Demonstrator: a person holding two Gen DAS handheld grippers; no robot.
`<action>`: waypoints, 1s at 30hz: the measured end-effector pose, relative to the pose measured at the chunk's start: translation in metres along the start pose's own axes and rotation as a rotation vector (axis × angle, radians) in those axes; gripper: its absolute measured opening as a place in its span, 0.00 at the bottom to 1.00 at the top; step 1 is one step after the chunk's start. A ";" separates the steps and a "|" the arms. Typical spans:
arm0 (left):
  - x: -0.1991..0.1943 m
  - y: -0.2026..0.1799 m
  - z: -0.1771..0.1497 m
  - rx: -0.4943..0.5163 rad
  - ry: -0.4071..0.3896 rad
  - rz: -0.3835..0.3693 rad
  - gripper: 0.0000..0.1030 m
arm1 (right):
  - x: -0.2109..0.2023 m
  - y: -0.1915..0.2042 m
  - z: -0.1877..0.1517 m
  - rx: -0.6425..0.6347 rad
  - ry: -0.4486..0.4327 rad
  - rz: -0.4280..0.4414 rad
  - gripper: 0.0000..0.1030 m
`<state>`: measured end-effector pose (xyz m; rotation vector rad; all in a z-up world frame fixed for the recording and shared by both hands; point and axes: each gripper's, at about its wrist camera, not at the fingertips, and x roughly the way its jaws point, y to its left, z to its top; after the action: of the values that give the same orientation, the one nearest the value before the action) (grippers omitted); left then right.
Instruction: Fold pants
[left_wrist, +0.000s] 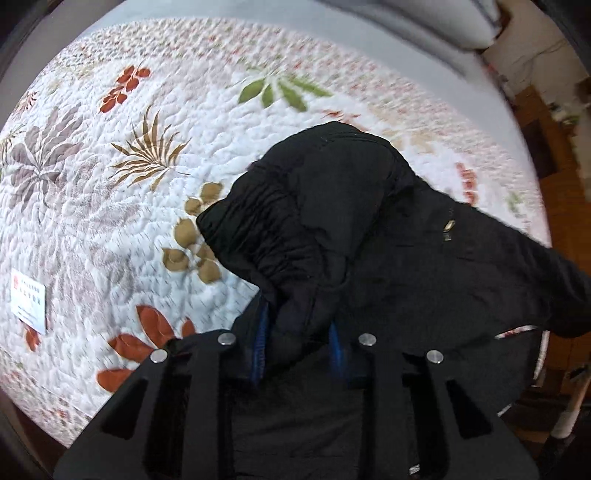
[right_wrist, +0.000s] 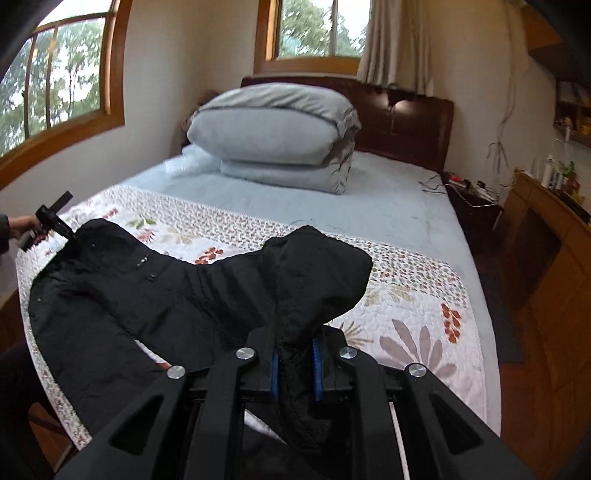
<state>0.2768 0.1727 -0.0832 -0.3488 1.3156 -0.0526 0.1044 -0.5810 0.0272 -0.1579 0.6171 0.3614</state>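
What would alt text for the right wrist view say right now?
The right gripper is shut on a bunched end of the black pants, which stretch left across a floral quilt to the left gripper. Behind lie a folded grey duvet, the headboard and two windows.

Soft daylight from the windows (right_wrist: 66, 74) (fisheye-bent edges), slight motion blur.

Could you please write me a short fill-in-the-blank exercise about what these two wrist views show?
1. The pants held by both grippers are ____ in colour.
2. The pants hang over a quilt printed with ____.
3. At the head of the bed lies a folded grey ____.
4. The right hand-held gripper is ____ on the fabric.

Missing words: black; leaves; duvet; shut
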 end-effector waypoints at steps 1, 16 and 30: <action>-0.007 -0.001 -0.006 0.006 -0.019 -0.024 0.25 | -0.009 -0.001 -0.009 0.010 -0.003 -0.021 0.13; -0.085 0.020 -0.148 0.047 -0.151 -0.255 0.25 | -0.052 -0.037 -0.092 0.304 -0.045 -0.097 0.13; -0.081 0.065 -0.219 0.015 -0.149 -0.282 0.27 | -0.079 -0.042 -0.179 0.522 0.011 -0.134 0.12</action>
<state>0.0367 0.2052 -0.0710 -0.5140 1.1113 -0.2684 -0.0349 -0.6874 -0.0688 0.2977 0.6884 0.0621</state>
